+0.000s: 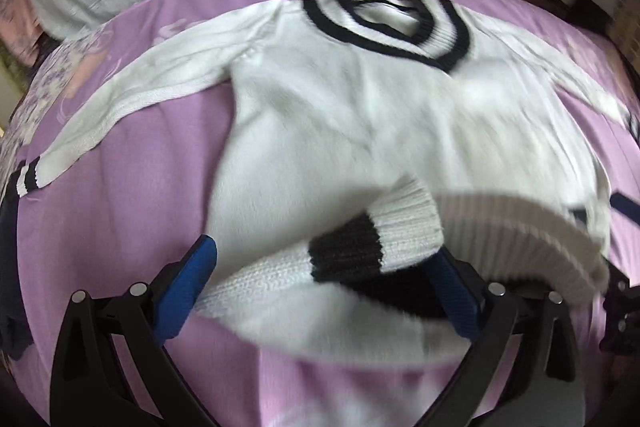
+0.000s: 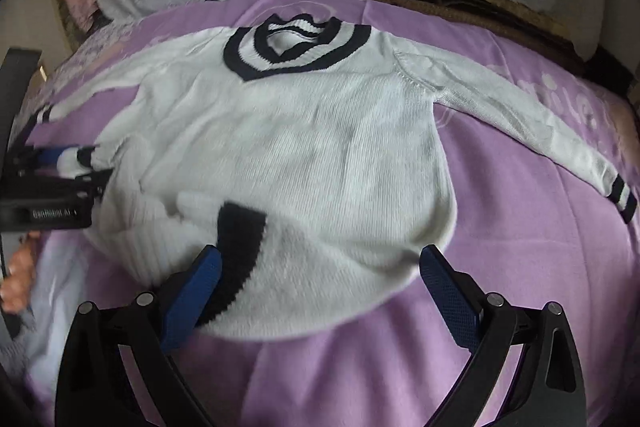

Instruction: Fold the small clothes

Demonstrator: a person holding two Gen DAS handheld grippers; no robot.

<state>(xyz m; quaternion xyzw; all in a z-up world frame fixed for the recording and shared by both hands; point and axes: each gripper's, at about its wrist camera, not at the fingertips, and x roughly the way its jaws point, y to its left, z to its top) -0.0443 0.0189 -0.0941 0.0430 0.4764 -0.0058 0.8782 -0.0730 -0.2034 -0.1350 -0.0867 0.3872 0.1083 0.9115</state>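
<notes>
Left wrist view: the left gripper (image 1: pixel 320 287) stands wide, the white sweater (image 1: pixel 340 115) on the purple bedsheet (image 1: pixel 132 195), its hem (image 1: pixel 376 247) draped between the fingers — unpinched, it could slide off. Right wrist view: the right gripper (image 2: pixel 320 291) gapes wide over the hem — ungripped, it may sag mid-fold.

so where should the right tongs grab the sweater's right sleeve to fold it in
Take the striped cuff at the sleeve's far end, coming from the right: the sleeve lies flat and straight on the purple sheet, so the cuff edge is free.
</notes>
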